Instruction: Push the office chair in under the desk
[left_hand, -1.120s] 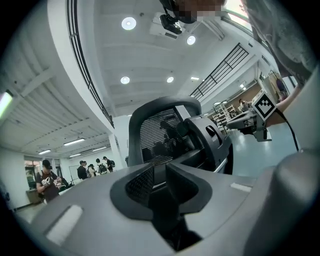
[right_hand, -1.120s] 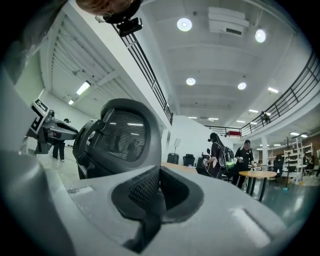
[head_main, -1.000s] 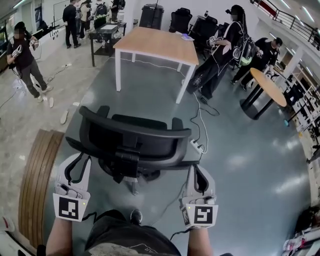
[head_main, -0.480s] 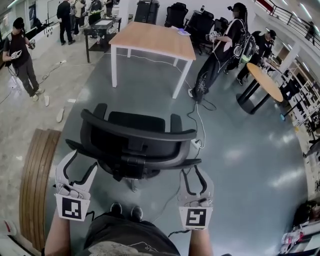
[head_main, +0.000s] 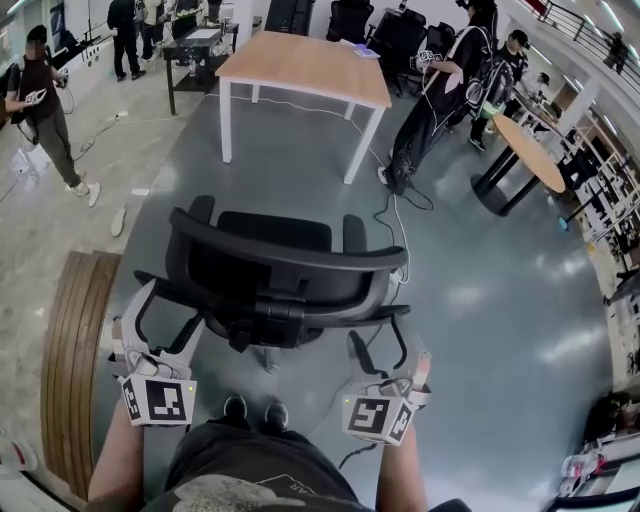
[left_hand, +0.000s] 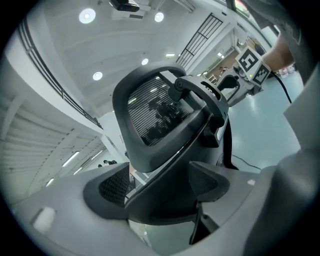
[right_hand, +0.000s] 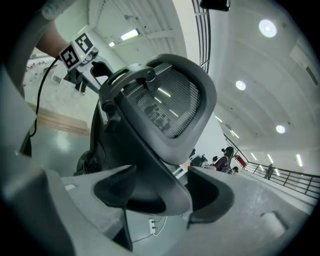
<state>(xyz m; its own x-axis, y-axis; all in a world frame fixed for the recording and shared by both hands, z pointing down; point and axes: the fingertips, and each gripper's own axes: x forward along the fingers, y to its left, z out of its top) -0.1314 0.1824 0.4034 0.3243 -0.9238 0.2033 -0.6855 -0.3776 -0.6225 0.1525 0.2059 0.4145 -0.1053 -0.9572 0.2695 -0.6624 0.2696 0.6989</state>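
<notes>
- Left claw (head_main: 165, 315) has just been opening: its jaws are wide, a dark bar of the office chair (head_main: 270, 265) sits between them, and the pads are off it.
- Right claw (head_main: 378, 335) has just been opening too, wide around the chair's frame, gripping nothing.
- The chair stands on the grey floor (head_main: 480, 250), with the wooden worktop (head_main: 300, 65) well apart at 12 o'clock.

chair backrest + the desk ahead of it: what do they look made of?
Chair backrest: dark mesh panel with a fine ribbed weave, see-through, set in a smooth matte black frame, probably moulded plastic.
Desk top: light wood look, matte; it could be laminate or veneer, the grain is too small to tell.
Desk legs: plain white, slim and straight, likely painted metal.
</notes>
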